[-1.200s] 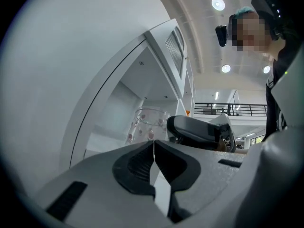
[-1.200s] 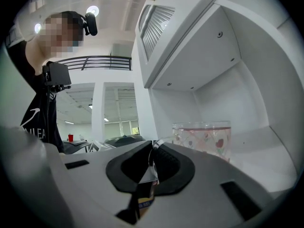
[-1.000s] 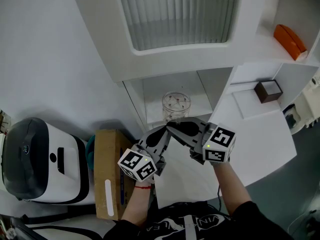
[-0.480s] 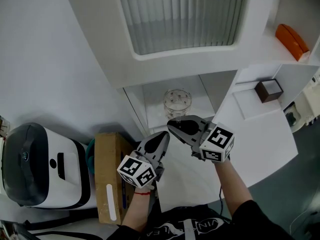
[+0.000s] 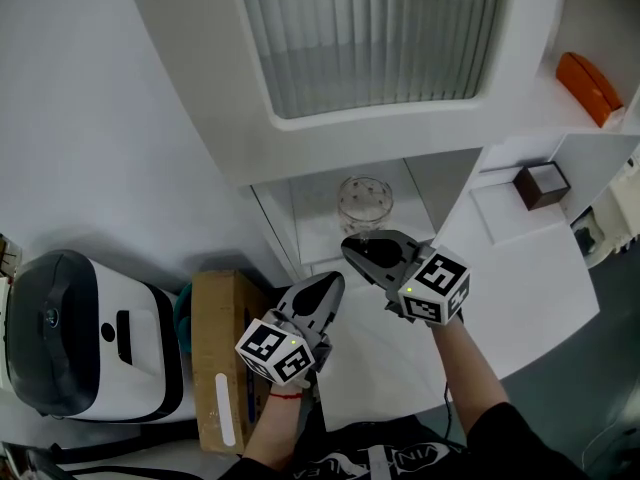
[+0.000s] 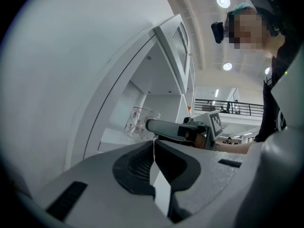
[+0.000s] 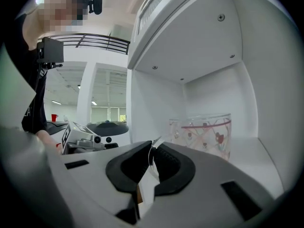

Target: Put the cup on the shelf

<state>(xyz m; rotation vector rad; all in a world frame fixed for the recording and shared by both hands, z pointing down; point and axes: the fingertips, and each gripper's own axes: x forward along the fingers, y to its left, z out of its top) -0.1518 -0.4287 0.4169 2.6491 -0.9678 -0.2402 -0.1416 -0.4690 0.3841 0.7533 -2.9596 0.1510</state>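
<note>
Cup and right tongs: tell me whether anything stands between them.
Nothing visible does. The cup stands alone in the open shelf compartment; the right tongs, shut and empty, sit just in front of it with only open space between.

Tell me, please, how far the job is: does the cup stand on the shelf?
Done: the glass cup stands upright on the shelf. In hand: nothing; the left gripper and right gripper are both shut and empty. Left: apparently nothing.

White wall (image 5: 90,118), ribbed panel (image 5: 370,38), perhaps grey floor (image 5: 590,388)
</note>
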